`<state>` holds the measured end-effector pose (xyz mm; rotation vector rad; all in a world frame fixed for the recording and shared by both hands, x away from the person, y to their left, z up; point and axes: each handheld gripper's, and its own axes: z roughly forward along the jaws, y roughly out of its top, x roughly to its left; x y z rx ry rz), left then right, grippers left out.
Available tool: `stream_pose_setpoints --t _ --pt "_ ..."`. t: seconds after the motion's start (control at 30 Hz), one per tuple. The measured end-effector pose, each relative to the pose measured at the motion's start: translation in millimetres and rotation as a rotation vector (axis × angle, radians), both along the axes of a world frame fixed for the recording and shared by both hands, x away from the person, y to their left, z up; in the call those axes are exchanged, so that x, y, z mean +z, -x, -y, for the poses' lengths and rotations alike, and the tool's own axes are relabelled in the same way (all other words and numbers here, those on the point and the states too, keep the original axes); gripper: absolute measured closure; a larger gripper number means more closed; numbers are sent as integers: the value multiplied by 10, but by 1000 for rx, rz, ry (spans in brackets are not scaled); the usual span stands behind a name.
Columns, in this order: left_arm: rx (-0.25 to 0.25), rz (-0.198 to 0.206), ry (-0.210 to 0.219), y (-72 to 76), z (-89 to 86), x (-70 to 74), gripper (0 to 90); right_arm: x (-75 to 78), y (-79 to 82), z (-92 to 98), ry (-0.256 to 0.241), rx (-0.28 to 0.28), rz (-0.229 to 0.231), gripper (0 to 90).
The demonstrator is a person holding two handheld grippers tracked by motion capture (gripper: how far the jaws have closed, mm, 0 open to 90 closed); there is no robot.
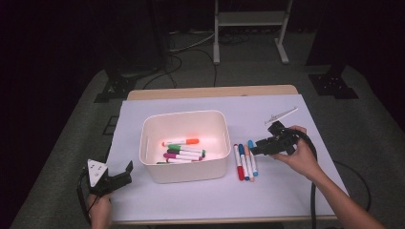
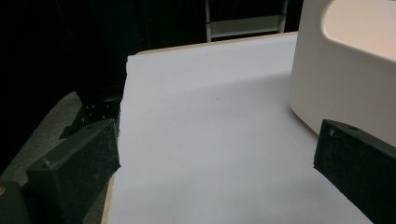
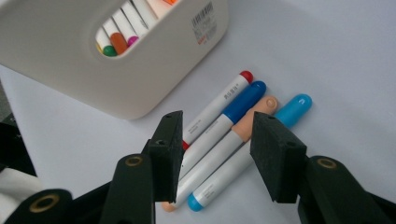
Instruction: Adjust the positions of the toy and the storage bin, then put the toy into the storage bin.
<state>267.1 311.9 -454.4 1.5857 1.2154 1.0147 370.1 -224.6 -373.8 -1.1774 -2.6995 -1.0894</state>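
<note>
— While the right gripper point(image 3: 217, 154) hovers low in the right gripper view, how do its fingers point(image 3: 275, 156) stand?
— Spread wide, empty, over four markers point(image 1: 245, 161) lying side by side on the bench point(image 1: 267, 191), just right of the white bin point(image 1: 184, 172) at frame centre.
— And the left gripper point(image 1: 119, 174)?
— Lower left of the high view, fingers wide apart, holding nothing.

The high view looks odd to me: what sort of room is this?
Probably a lab or recording studio, not a home: black drapes all round, cables trailing over grey carpet, a metal stand behind, and one paper-covered table with a bin of markers.
</note>
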Motion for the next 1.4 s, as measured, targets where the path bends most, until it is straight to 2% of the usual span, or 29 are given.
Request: stream_pose_setpoints --t 0.1,0.47,0.6,0.73,0.9,1.03,1.2,1.4 --pt "3 -11 -1 -4 -3 3 0 -68 -1 6 5 -11 1 527" --pt "-2 -5 4 -3 -6 1 0 -366 -32 37 34 -61 -18 523" --pt "-4 -2 4 0 -8 1 0 -437 -48 5 53 -76 -4 523" --pt "-5 9 5 12 -10 0 0 -476 -73 -33 72 -88 6 531" --pt "-7 8 4 11 -7 1 0 -542 -98 -42 130 -103 14 533" --pt "-5 5 5 9 -6 1 0 -536 -83 12 119 -128 12 538" --pt "-7 5 4 10 -5 1 0 -521 -84 10 111 -129 19 537" --pt "-8 6 6 8 -7 0 0 -552 -95 -35 157 -142 34 552"
